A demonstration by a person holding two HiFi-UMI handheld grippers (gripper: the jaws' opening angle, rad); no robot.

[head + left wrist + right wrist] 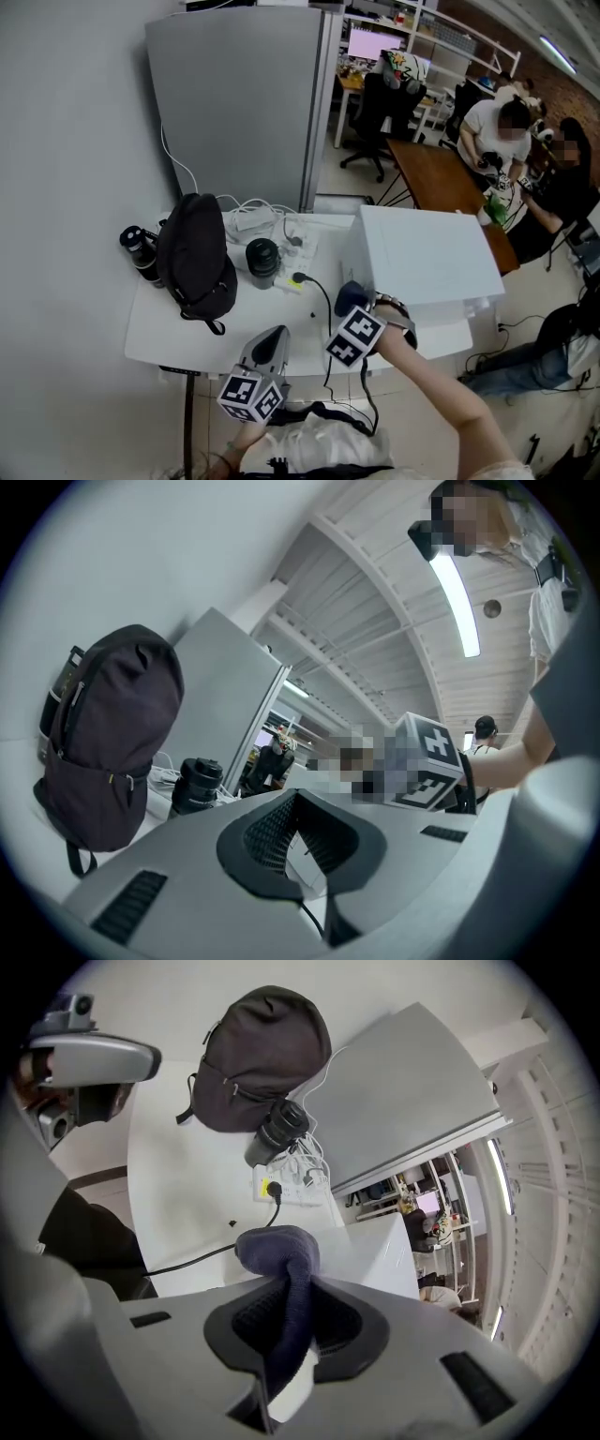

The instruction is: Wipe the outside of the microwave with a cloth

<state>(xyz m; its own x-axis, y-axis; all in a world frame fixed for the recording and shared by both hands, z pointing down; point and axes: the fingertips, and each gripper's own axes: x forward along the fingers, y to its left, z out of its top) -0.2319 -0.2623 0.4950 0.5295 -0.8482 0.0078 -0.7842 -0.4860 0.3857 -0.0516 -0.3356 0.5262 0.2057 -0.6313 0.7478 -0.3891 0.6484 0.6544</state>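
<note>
Hanging back over the table's (169, 328) edge, the left tongs (270, 345) stand apart and empty, leaving the work to the right tongs (354, 307). These are clamped on a dark cloth (347, 298) at the white microwave's (422, 253) left side, apparently for wiping.

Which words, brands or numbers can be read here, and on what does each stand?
No text is readable.
Two black-and-white marker cubes: square patterns only, no letters.
Black camera lens: any print too small to read.
Distant pink monitor screen: too blurred.
</note>
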